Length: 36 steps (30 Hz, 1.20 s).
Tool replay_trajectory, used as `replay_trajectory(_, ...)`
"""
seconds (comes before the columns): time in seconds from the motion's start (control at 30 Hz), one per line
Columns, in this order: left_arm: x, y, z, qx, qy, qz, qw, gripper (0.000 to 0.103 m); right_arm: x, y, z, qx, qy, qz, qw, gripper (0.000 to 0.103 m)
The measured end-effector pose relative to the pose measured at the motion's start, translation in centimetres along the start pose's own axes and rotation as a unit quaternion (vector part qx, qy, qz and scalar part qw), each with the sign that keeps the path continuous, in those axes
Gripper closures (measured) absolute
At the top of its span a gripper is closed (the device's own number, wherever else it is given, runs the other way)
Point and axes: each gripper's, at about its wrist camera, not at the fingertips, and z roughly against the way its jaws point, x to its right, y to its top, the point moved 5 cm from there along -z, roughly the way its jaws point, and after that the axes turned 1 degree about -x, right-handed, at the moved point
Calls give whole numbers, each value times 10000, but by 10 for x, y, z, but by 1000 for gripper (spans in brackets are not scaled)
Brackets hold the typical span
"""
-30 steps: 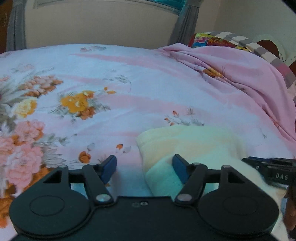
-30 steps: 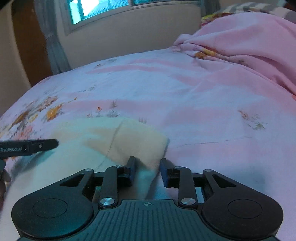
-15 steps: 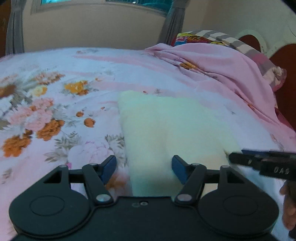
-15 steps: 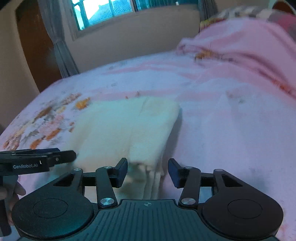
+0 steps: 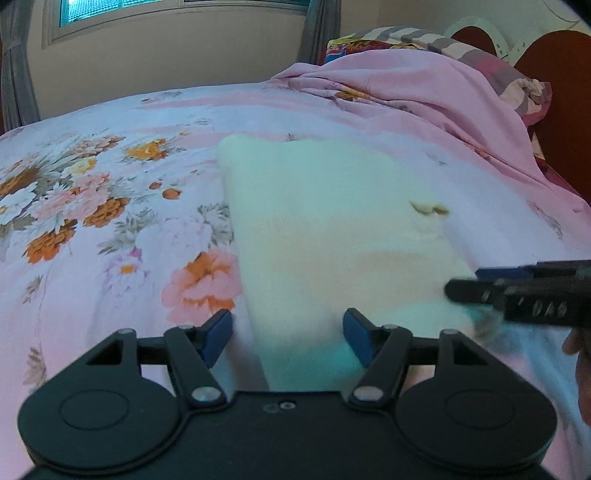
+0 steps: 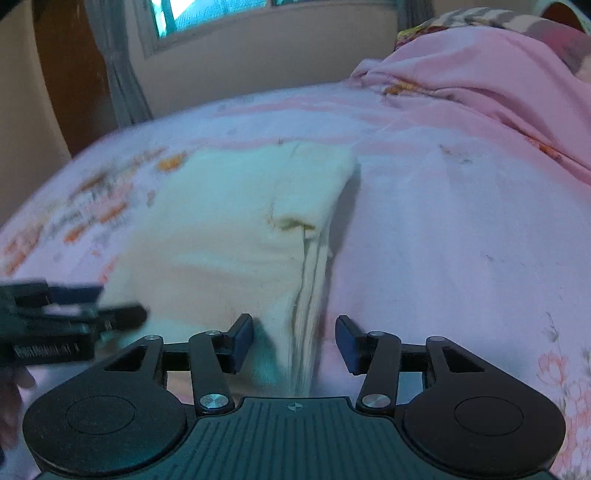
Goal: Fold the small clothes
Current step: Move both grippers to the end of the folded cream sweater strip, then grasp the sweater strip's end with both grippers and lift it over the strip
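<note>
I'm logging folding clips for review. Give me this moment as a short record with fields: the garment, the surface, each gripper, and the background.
garment: pale cream fleece garment, folded, lying flat, stacked layers showing along its right edge
surface: pink floral bedsheet on a bed
left gripper: open, straddling the garment's near left edge, pads not pressing it
right gripper: open, garment's near right edge between the jaws, not pinched
background: crumpled pink blanket by the headboard; window with grey curtains
fold status: looks folded and released
</note>
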Motion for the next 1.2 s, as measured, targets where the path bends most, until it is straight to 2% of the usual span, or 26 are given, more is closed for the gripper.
replay_trajectory(0.07, 1, -7, 3, 43, -1, -87, 10000, 37, 0, -2, 6, 165, 80, 9, 9998, 55)
replay_trajectory(0.13, 3, -14, 1, -14, 33, -201, 9998, 36, 3, -14, -4, -167, 86, 102, 9998, 54)
replay_trajectory(0.2, 1, -16, 6, -22, 17, -205, 9998, 36, 7, -13, 0, -120, 209, -74, 9997, 54)
replay_trajectory(0.27, -4, -17, 18, 113, -70, -166, 9998, 37, 14, -9, 14, 132, 444, -325, 9984, 54)
replay_trajectory(0.4, -25, -18, 25, 392, -490, 314, 9975, 37, 24, -3, 33, 661, 755, -438, 9940, 54)
replay_trajectory(0.5, -47, -16, 16, 417, -804, 939, 9915, 38, 33, 0, 27, 655, 1015, -645, 9906, 54)
replay_trajectory(0.6, -61, -13, 4, 371, -904, 1308, 9866, 38, 39, 4, 22, 698, 978, -694, 9903, 54)
replay_trajectory(0.67, -63, -13, -4, 281, -937, 1323, 9864, 37, 39, 4, 16, 599, 1038, -702, 9903, 54)
replay_trajectory(0.73, -62, -11, -9, 227, -949, 1203, 9879, 37, 35, -5, -11, -108, 832, -484, 9953, 54)
replay_trajectory(0.77, -63, -9, -9, 226, -1000, 1224, 9872, 38, 34, -5, -11, 1, 826, -379, 9959, 53)
replay_trajectory(0.83, -70, -7, -9, 254, -1373, 1468, 9793, 38, 35, 1, -2, 215, 1152, -475, 9920, 53)
replay_trajectory(0.9, -79, -2, -11, 363, -1799, 1797, 9664, 38, 42, 8, 4, 469, 1475, -754, 9851, 53)
replay_trajectory(1.0, -89, 10, -27, 385, -2236, 2159, 9497, 38, 60, 21, -9, 507, 1674, -1251, 9766, 49)
replay_trajectory(1.03, -92, 14, -35, 331, -2436, 2298, 9417, 38, 65, 26, -15, 508, 1761, -1407, 9729, 47)
replay_trajectory(1.1, -99, 22, -55, 180, -2995, 2605, 9177, 38, 78, 36, -31, 515, 1924, -1777, 9637, 23)
replay_trajectory(1.17, -103, 28, -73, 55, -3483, 2800, 8945, 38, 86, 44, -47, 394, 2368, -2075, 9483, 18)
replay_trajectory(1.2, -106, 31, -82, 53, -3591, 2878, 8878, 38, 89, 49, -54, 381, 2484, -2128, 9442, 18)
